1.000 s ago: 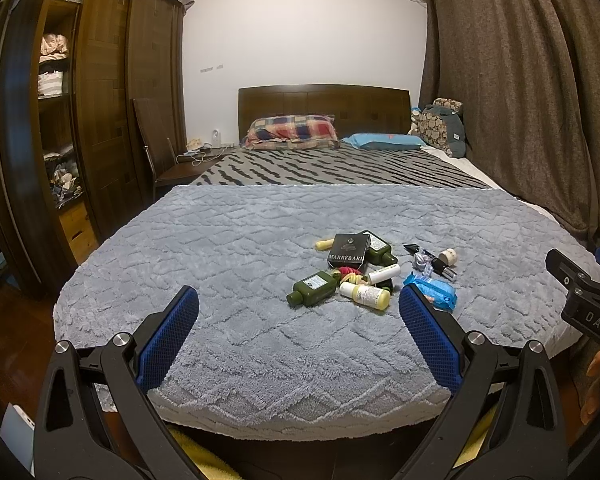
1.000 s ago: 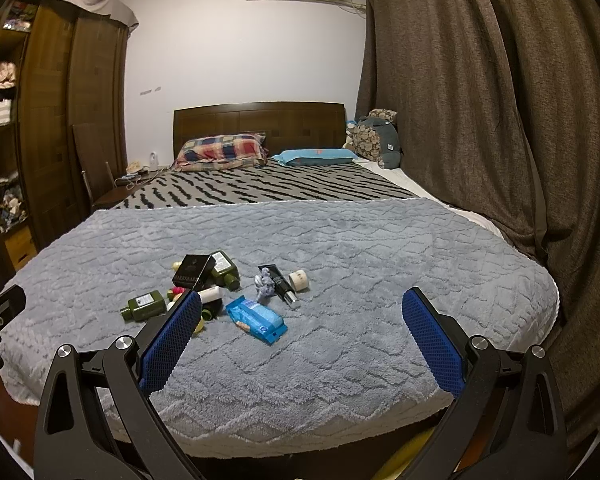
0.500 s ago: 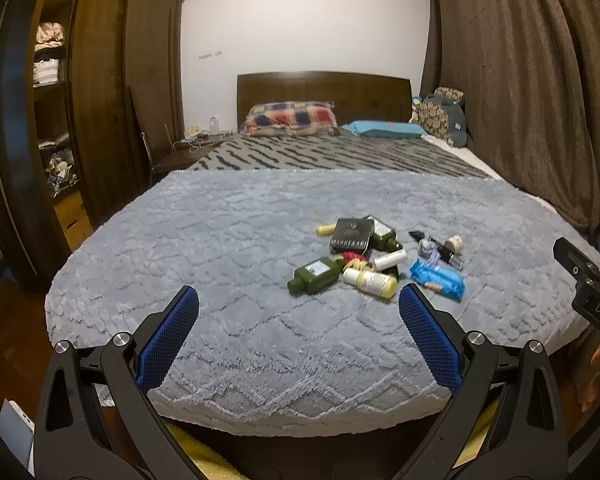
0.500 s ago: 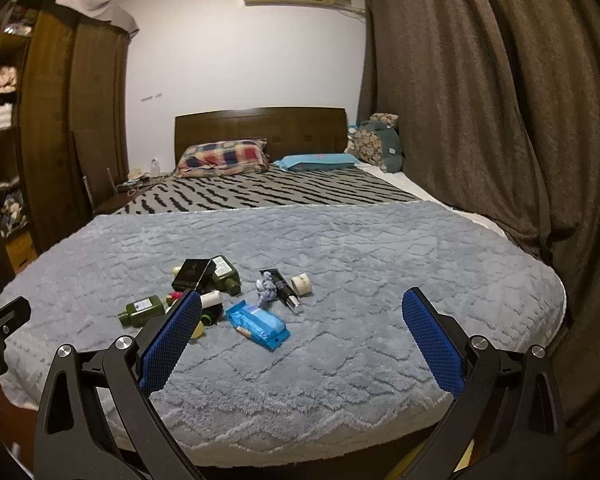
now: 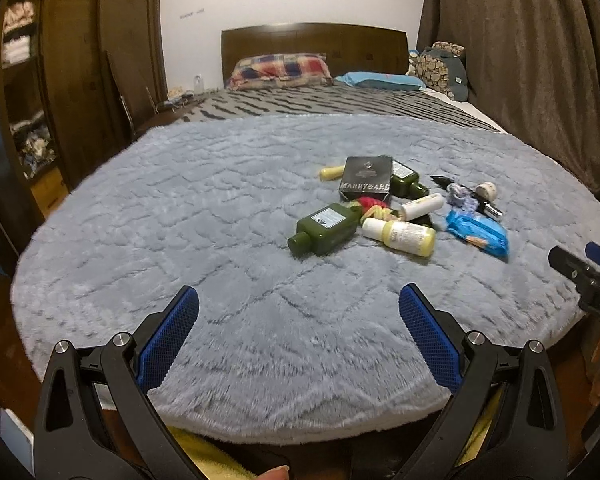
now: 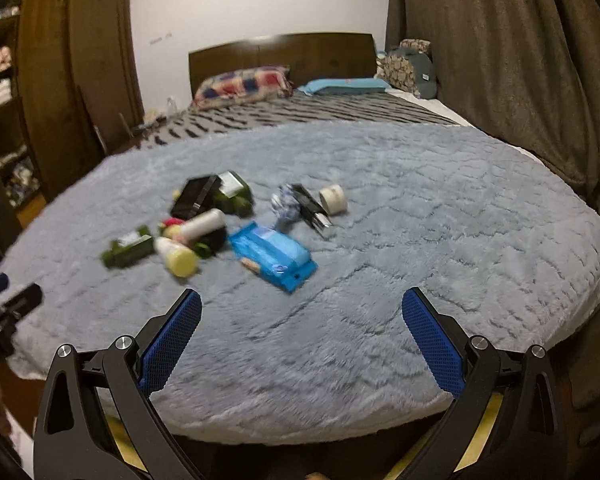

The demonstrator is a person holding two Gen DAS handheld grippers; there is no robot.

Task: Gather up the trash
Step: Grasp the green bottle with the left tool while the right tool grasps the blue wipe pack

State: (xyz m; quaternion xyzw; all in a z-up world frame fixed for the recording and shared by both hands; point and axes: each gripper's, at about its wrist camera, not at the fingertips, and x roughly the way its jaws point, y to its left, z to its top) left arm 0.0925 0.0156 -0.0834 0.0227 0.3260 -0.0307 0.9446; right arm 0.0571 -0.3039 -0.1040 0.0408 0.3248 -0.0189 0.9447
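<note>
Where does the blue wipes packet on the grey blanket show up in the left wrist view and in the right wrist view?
Left wrist view: the blue wipes packet lies right of centre, at the right end of the pile, just right of the yellow bottle.
Right wrist view: the packet lies near the centre, blurred, nearest the camera of the pile.
Shared landmark: the black box behind the pile.
</note>
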